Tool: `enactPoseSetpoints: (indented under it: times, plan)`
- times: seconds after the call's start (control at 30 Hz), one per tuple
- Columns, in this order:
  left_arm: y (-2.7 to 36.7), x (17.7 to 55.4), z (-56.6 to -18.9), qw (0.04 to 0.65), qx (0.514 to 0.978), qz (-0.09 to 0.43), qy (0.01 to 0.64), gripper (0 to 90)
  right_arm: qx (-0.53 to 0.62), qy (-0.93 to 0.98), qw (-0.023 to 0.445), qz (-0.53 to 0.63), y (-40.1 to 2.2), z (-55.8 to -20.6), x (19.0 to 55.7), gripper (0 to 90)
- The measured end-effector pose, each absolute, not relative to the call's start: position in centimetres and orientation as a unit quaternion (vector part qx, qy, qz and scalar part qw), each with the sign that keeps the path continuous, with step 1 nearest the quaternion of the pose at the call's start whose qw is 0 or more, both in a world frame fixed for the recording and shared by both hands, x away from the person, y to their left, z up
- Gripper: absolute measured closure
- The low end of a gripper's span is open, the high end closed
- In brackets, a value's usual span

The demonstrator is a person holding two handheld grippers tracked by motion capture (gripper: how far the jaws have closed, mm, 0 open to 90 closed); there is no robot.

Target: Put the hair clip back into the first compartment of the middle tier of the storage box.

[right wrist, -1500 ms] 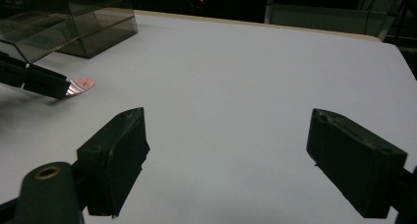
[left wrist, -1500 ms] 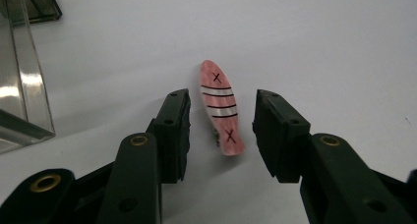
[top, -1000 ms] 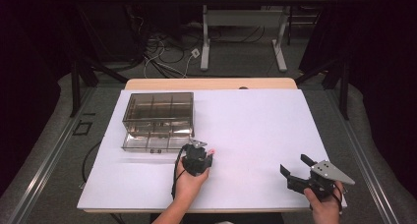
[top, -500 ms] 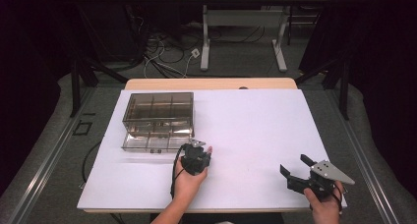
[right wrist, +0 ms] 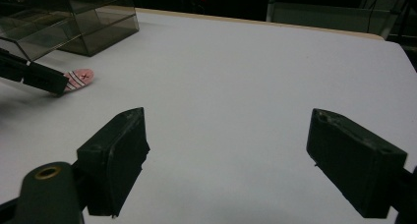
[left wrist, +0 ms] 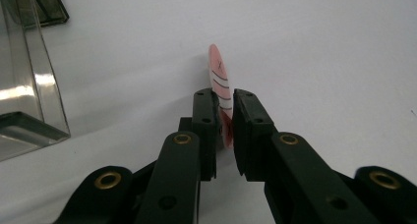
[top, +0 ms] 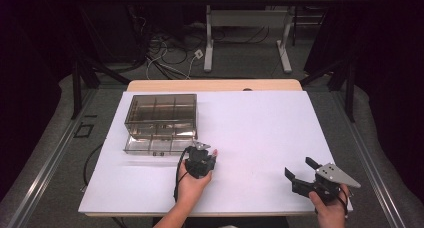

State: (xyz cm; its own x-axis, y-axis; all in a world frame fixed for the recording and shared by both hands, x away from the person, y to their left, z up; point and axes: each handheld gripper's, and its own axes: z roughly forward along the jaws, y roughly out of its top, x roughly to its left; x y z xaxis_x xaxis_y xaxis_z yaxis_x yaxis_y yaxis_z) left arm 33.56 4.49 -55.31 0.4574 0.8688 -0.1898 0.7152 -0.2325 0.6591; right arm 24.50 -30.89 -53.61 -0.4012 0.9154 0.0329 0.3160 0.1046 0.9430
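Two grippers over white table (top: 260, 133), large to small: smoked compartment box (top: 161, 122) upper left of high view, lid apparently tipped open toward frame bottom. Right gripper (top: 302, 175) lower right, jaws spread wide, nothing between, well apart from box. Left gripper (left wrist: 225, 111) just below box, jaws just closed, nipped tight on thin pink striped disc (left wrist: 220, 74) held edge-on, long axis pointing straight ahead of jaws; box close at upper left of left gripper view
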Motion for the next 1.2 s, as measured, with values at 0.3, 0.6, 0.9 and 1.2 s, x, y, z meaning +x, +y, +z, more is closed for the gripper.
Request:
enactPoseSetpoints:
  times: [0.3, 0.6, 0.9, 1.2]
  plan:
    - [4.6, 33.4, -54.7, 0.366, 0.773, 0.109, 0.507, 80.5, 0.454, 0.678, 0.304, 0.492, -30.9, -53.6, 24.5, 14.9]
    - [5.0, 33.3, -53.9, 0.378, 0.769, 0.114, 0.503, 80.6, 0.455, 0.677, 0.304, 0.491, -30.9, -53.6, 24.5, 14.9]
    - [5.9, 32.9, -52.9, 0.394, 0.759, 0.117, 0.504, 80.6, 0.455, 0.678, 0.304, 0.491, -30.8, -53.6, 24.5, 14.9]
    - [6.7, 32.8, -52.1, 0.408, 0.750, 0.127, 0.504, 80.5, 0.454, 0.678, 0.303, 0.491, -30.8, -53.6, 24.5, 14.9]
